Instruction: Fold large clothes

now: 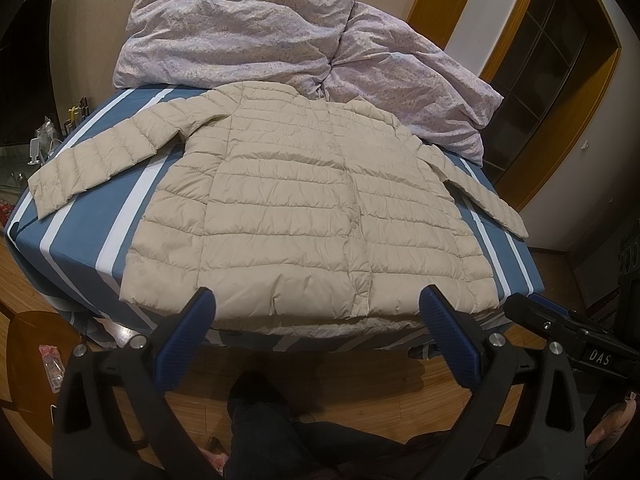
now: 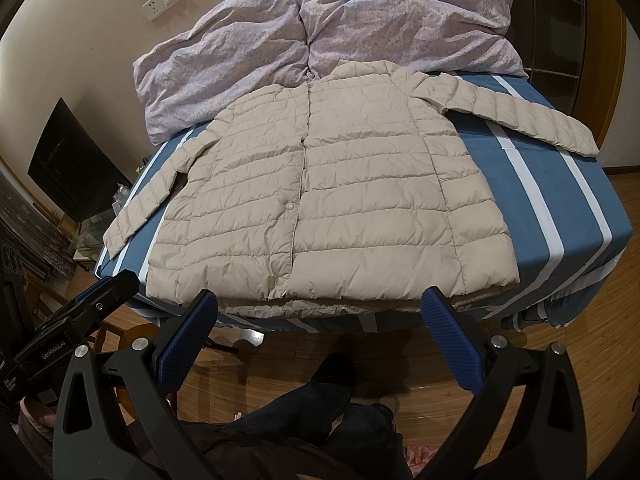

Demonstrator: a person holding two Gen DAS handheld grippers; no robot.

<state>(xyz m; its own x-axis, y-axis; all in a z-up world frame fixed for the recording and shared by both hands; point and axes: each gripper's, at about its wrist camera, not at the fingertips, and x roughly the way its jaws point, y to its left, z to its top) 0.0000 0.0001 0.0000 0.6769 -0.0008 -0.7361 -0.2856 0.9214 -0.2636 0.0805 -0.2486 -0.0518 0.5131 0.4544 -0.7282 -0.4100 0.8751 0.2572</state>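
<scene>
A beige quilted puffer jacket (image 1: 304,208) lies flat, front up and buttoned, on a blue bed sheet with white stripes (image 1: 92,208). Both sleeves are spread out to the sides. Its hem reaches the near edge of the bed. It also shows in the right wrist view (image 2: 320,200). My left gripper (image 1: 318,300) is open and empty, just in front of the hem. My right gripper (image 2: 320,300) is open and empty too, in front of the hem; it shows at the right of the left wrist view (image 1: 560,328).
A crumpled lilac duvet (image 1: 288,40) fills the far end of the bed (image 2: 560,184). Wooden floor and the person's legs (image 2: 320,408) are below the grippers. A dark TV (image 2: 72,160) and cluttered stand are at the left; a wooden door frame (image 1: 560,128) at the right.
</scene>
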